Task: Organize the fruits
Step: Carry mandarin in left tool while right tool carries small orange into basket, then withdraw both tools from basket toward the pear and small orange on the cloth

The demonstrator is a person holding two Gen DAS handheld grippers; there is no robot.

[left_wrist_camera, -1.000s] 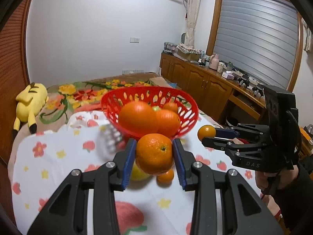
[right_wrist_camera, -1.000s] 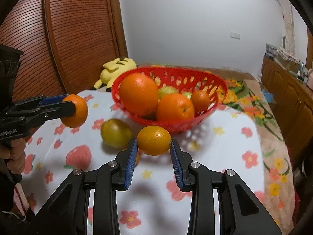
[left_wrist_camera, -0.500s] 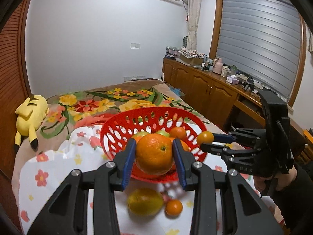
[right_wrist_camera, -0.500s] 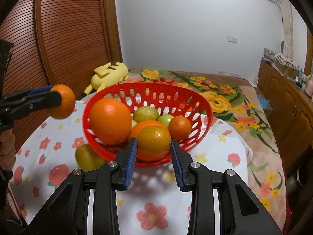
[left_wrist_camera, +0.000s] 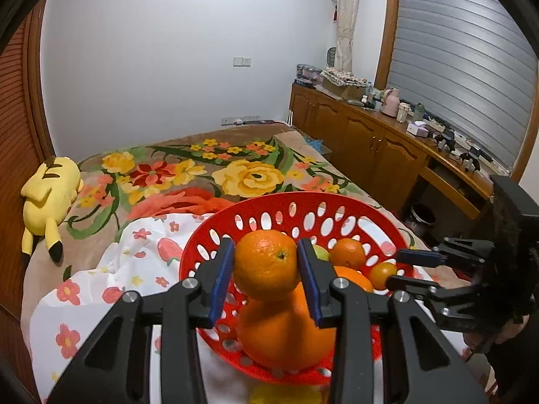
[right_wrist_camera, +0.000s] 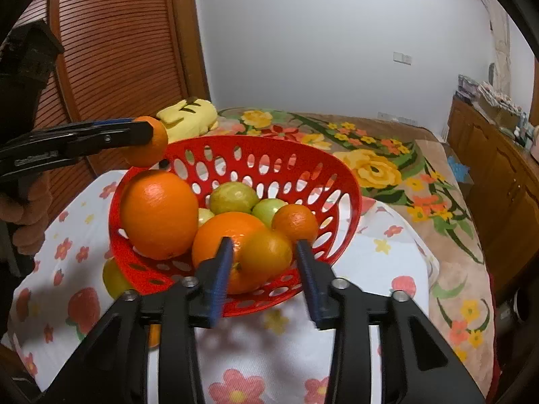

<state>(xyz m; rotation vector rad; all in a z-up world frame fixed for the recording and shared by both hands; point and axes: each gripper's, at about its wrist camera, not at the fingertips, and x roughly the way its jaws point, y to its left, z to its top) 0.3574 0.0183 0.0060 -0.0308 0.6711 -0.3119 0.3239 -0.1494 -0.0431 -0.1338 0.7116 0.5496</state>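
Observation:
A red perforated basket [left_wrist_camera: 289,207] [right_wrist_camera: 269,155] stands on a flowered white cloth and holds several oranges and green fruits. My left gripper [left_wrist_camera: 266,266] is shut on an orange [left_wrist_camera: 266,262], held over the basket's near rim above a large orange [left_wrist_camera: 283,333]. It also shows in the right wrist view [right_wrist_camera: 148,141] at the basket's far left rim. My right gripper [right_wrist_camera: 262,259] has its jaws spread; a small orange [right_wrist_camera: 266,256] sits between them over the basket, the right pad clear of it. In the left wrist view the right gripper [left_wrist_camera: 390,274] is at the basket's right side.
A yellow-green fruit [right_wrist_camera: 114,279] lies on the cloth [right_wrist_camera: 370,262] left of the basket, with a small orange fruit [right_wrist_camera: 154,335] near it. A yellow plush toy [left_wrist_camera: 50,192] lies on the flowered blanket. Wooden cabinets [left_wrist_camera: 370,144] line the right wall.
Both grippers rose and moved forward over the basket with their oranges. The right gripper's jaws have spread apart from the small orange. The left stays shut on its orange.

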